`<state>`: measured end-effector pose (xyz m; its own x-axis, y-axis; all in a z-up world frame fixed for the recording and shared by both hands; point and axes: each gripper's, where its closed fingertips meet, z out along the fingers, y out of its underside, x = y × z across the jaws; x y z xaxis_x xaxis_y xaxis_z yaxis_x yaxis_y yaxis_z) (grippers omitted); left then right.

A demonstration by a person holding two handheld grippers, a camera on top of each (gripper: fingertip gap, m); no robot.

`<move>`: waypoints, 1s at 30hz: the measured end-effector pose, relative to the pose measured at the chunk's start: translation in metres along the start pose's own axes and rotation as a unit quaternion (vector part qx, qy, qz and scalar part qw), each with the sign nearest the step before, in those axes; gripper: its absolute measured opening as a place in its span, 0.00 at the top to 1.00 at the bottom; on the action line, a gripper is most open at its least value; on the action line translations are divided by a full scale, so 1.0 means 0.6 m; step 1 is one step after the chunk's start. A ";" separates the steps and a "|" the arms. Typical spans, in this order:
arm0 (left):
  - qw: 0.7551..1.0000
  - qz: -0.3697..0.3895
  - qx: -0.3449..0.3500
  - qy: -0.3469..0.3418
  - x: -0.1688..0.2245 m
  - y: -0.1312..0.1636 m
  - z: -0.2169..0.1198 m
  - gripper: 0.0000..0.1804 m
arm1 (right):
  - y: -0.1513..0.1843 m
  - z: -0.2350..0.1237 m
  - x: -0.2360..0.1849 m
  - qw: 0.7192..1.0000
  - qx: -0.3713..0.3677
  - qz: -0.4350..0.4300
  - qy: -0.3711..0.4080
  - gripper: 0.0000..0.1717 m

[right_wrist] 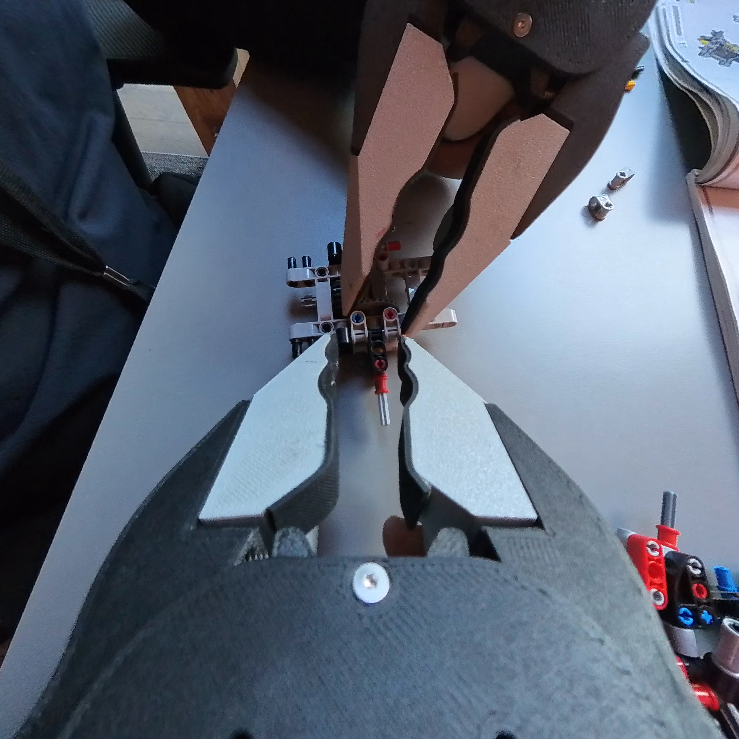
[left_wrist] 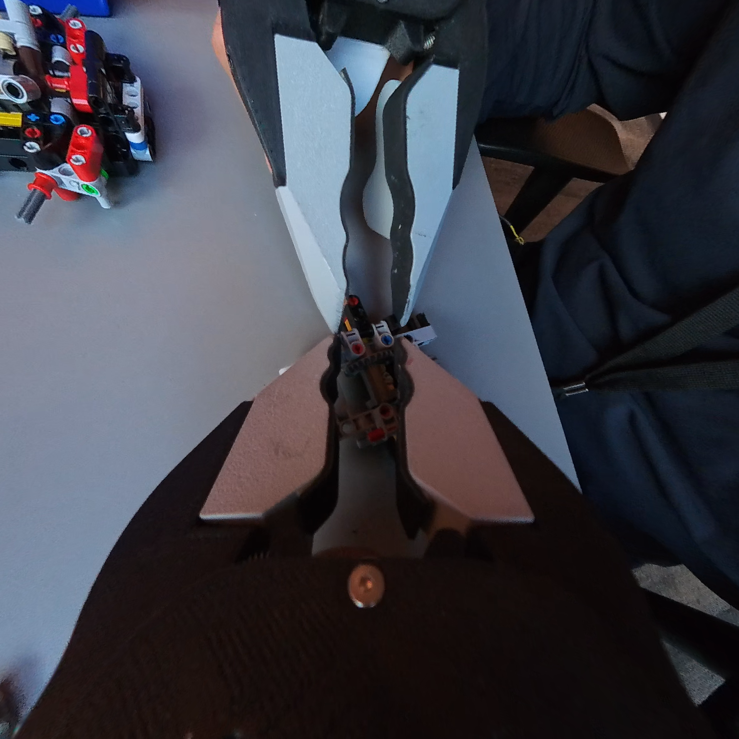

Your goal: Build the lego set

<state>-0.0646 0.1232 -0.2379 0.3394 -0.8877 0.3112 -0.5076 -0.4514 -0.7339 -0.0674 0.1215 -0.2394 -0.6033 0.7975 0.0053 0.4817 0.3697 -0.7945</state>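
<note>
Small grey beam-and-gear assembly [left_wrist: 366,392] sits on the pale table [left_wrist: 160,320], close to its near edge, with the two grippers meeting over it nose to nose. Left gripper [left_wrist: 368,346] (the copper-pink one) is pinching it: the wavy black pads lie along both flanks of the frame, gear and tan parts showing between them. Right gripper [right_wrist: 368,340], pale grey, brackets the opposite end, where two grey connectors carry a blue and a red pin; its tips sit just beside that end, but whether they press on it I cannot tell. A black link with a red bush and grey axle [right_wrist: 383,396] sticks out into the right jaws' gap, touching neither pad. Judgement: a sound hold here wants pads on the solid frame, clear of gear and axle, and the two tools kept in line. Farther off: a larger red-black model [left_wrist: 68,108], two loose grey bushes [right_wrist: 600,206], a booklet stack [right_wrist: 700,80].
</note>
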 end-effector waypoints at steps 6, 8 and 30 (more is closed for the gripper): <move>1.000 -0.007 0.003 0.008 0.001 -0.001 0.001 0.87 | -0.001 -0.001 -0.001 1.000 0.009 0.010 -0.004 0.84; 1.000 -0.013 0.005 0.021 0.004 -0.002 0.002 0.87 | -0.001 -0.003 -0.004 1.000 0.019 0.014 -0.014 0.84; 0.919 -0.164 0.015 -0.357 0.040 0.122 -0.319 0.83 | -0.049 -0.121 0.093 0.963 0.207 0.050 0.165 0.82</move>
<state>-0.2451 0.0512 -0.1685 0.9093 -0.4130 0.0508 -0.2664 -0.6717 -0.6913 -0.0691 0.1897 -0.1720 -0.2985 0.9529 0.0543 0.1916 0.1155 -0.9747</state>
